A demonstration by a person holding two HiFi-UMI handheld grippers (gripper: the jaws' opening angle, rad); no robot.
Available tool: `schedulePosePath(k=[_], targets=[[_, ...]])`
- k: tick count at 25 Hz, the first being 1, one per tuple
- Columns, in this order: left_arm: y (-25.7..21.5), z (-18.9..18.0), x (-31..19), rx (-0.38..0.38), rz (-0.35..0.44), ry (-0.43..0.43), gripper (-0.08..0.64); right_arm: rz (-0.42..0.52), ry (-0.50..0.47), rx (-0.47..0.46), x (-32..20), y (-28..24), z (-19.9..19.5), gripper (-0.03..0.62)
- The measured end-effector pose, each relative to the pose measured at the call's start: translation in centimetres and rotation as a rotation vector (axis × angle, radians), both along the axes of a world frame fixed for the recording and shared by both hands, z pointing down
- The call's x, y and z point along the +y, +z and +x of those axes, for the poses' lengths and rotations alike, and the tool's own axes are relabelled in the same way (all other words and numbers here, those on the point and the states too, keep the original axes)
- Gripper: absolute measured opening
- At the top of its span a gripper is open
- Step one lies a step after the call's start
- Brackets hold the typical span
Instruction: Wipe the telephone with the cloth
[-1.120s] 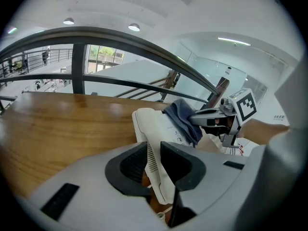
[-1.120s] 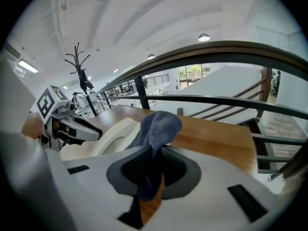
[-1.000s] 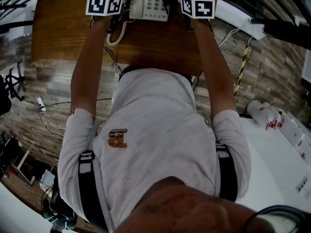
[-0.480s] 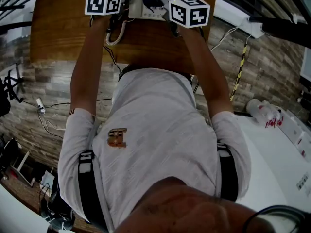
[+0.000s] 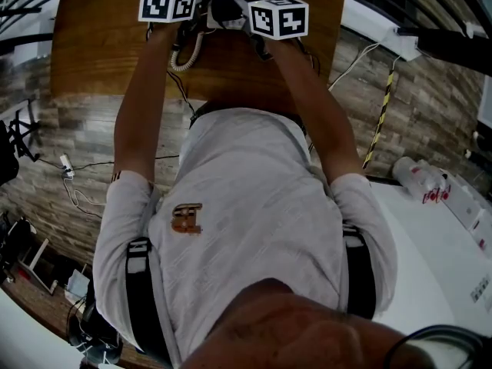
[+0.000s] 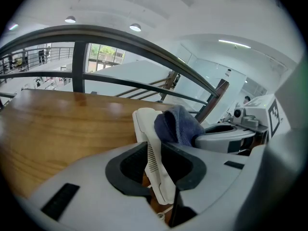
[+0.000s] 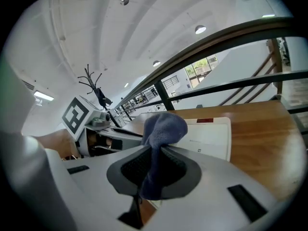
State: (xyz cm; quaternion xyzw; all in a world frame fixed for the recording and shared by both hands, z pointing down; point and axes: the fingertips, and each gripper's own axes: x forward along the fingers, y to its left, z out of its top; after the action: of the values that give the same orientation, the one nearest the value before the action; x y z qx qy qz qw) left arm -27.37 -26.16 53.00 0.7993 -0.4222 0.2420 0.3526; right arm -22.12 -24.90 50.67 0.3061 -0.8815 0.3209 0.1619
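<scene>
Left gripper (image 6: 155, 163) clamping telephone (image 6: 143, 121) edge, steadying it. Right gripper (image 7: 150, 170) pinching blue cloth (image 7: 163, 124). Advisable: pressing lightly, overlapping strokes.

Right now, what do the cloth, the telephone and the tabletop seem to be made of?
The cloth looks like soft blue fabric, perhaps terry or microfibre: it bunches and has a fuzzy nap. The telephone seems hard off-white plastic, smooth and matt, with moulded ribs. The tabletop looks like wood or veneer, semi-gloss: grain streaks and light reflections.
</scene>
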Motion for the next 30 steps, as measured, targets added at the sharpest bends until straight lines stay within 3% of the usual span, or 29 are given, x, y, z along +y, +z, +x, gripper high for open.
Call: schedulePosePath(k=[7,12,23,30], targets=[[-0.1,-0.2,0.0,0.000,0.003,-0.001,0.092,0.024,0.062,0.159,-1.0,2.6,2.4,0.060],[-0.3,-0.2,0.0,0.007,0.005,-0.003,0.092,0.025,0.108,0.209,-1.1,3.2,5.2,0.060],[-0.4,-0.7,0.0,0.022,0.011,-0.010,0.092,0.040,0.193,0.239,-0.6,3.1,10.2,0.060],[-0.2,-0.8,0.0,0.025,0.011,-0.010,0.092,0.083,0.168,0.166,1.8,0.1,8.6,0.060]])
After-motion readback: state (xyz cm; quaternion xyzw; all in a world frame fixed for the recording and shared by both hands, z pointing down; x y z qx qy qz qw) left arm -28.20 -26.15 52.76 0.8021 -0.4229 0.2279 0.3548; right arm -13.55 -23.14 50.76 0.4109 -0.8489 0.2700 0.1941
